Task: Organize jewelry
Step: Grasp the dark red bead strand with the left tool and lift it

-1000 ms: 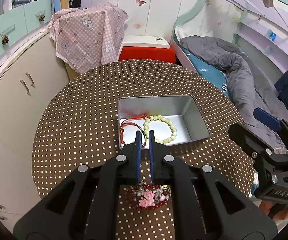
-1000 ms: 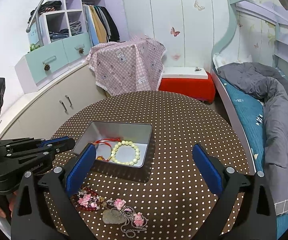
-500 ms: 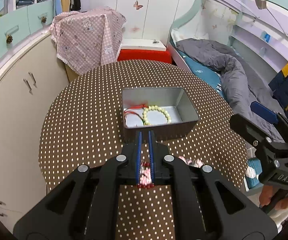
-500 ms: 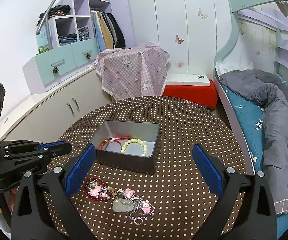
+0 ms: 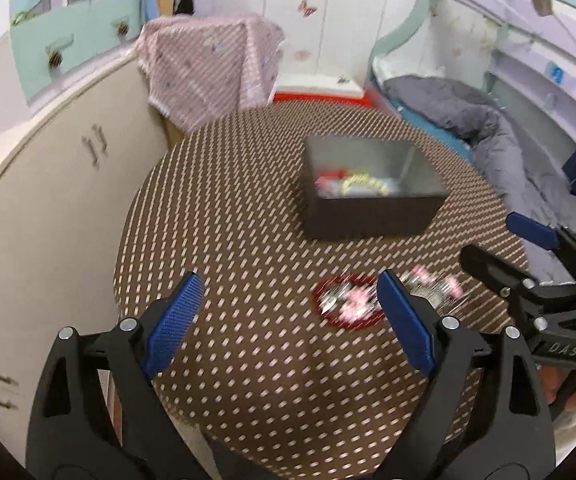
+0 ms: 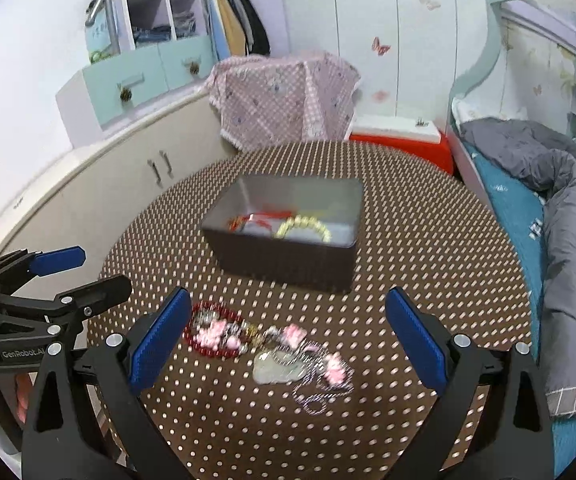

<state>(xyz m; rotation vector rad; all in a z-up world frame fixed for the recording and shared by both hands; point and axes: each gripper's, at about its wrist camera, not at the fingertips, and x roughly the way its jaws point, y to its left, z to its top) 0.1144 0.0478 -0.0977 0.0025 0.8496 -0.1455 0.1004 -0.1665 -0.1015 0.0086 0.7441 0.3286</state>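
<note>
At frame bottom, our left gripper (image 5: 288,312) jaws are opening, empty; right gripper (image 6: 288,332) jaws apart over the jewelry pile (image 6: 264,340).

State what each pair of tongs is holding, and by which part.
Nothing. The left tongs are opening with only tablecloth between them; the right tongs stand open above the jewelry pile.

Bright, even indoor light; both fisheye views motion-blurred, edges bowed and black-vignetted.

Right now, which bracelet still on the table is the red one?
The dark red bead bracelet, leftmost in the pile beside the right gripper's left finger; the others are silvery chains with pink charms.
</note>
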